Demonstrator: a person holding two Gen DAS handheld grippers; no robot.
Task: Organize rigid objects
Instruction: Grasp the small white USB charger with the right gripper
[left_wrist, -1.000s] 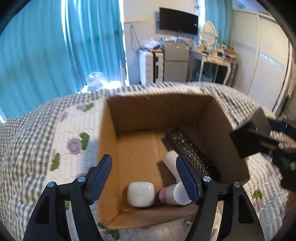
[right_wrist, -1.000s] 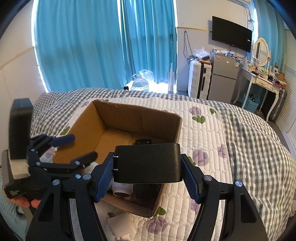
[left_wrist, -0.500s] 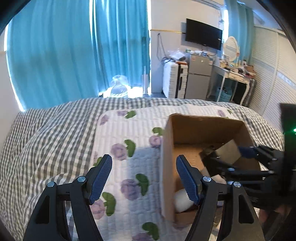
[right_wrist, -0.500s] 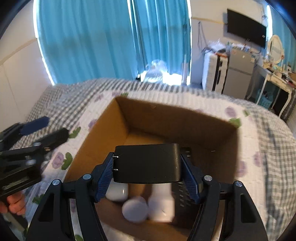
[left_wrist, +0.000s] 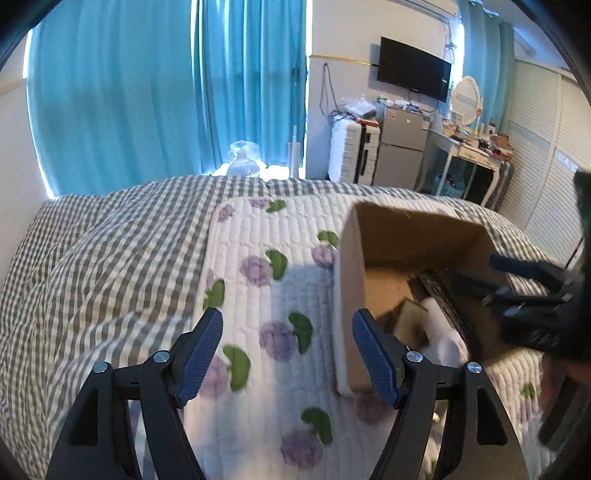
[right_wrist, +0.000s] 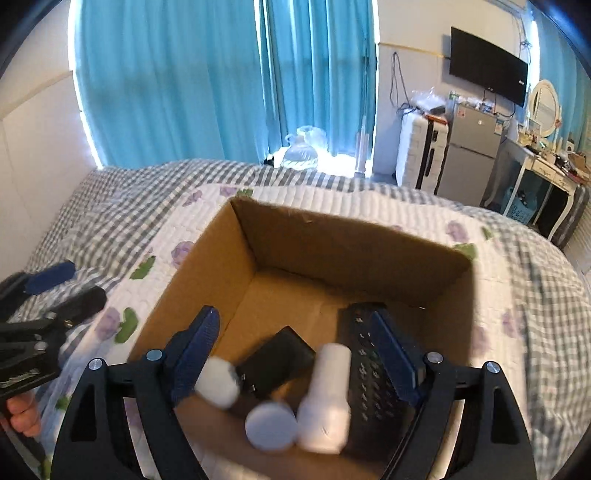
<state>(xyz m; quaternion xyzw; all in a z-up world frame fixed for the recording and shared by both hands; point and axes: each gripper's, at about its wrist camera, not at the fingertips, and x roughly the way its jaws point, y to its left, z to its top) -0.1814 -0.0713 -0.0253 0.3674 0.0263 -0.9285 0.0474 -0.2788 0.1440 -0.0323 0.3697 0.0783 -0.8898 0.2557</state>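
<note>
The right gripper (right_wrist: 295, 358), spread and empty, has just dropped its flat black rectangular block (right_wrist: 275, 360) into the open brown cardboard box (right_wrist: 332, 240) at six o'clock, one more item stowed, while the left gripper (left_wrist: 288, 350) hangs spread over the quilt.

The far half of the cardboard box (right_wrist: 258, 236) floor lies bare, open from above between its upright walls. The near half is crowded: black case (right_wrist: 279, 360), white bottle (right_wrist: 327, 402), remote (right_wrist: 369, 373) along the right wall. Left of the box, the floral quilt (left_wrist: 258, 295) lies open
</note>
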